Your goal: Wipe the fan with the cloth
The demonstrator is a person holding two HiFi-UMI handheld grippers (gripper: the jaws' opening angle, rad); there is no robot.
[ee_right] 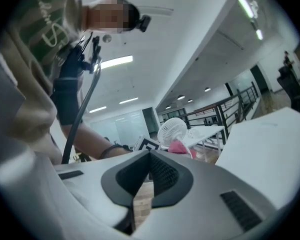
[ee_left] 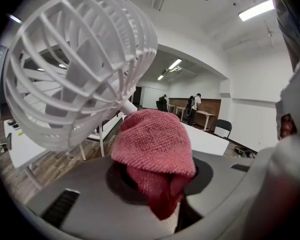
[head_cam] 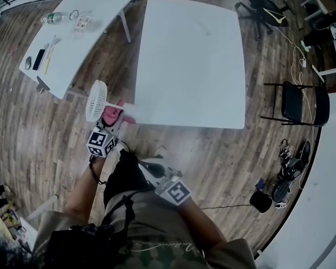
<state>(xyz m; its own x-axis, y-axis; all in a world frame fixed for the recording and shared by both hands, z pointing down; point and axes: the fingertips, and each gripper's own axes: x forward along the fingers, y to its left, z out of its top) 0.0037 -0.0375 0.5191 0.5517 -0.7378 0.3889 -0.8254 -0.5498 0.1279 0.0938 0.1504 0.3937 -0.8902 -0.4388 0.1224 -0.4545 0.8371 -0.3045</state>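
A small white fan [head_cam: 96, 100] stands by the front left corner of the white table [head_cam: 190, 60], its cage turned left. My left gripper [head_cam: 113, 122] is shut on a bunched pink cloth [head_cam: 112, 115] just below and right of the cage. In the left gripper view the cloth [ee_left: 155, 144] bulges out from between the jaws of the left gripper [ee_left: 157, 184], close against the fan cage [ee_left: 75, 69] and its stem. My right gripper [head_cam: 148, 166] hangs low near my body, shut and empty. The right gripper [ee_right: 149, 176] sees the fan [ee_right: 172, 130] and the cloth [ee_right: 177, 146] from a distance.
A second white table [head_cam: 73, 38] at the upper left holds a bottle [head_cam: 55, 18], a phone and pens. A black folding chair [head_cam: 302, 102] stands to the right, with cables and bags [head_cam: 285, 178] on the wooden floor. An office chair [head_cam: 263, 4] is at the top right.
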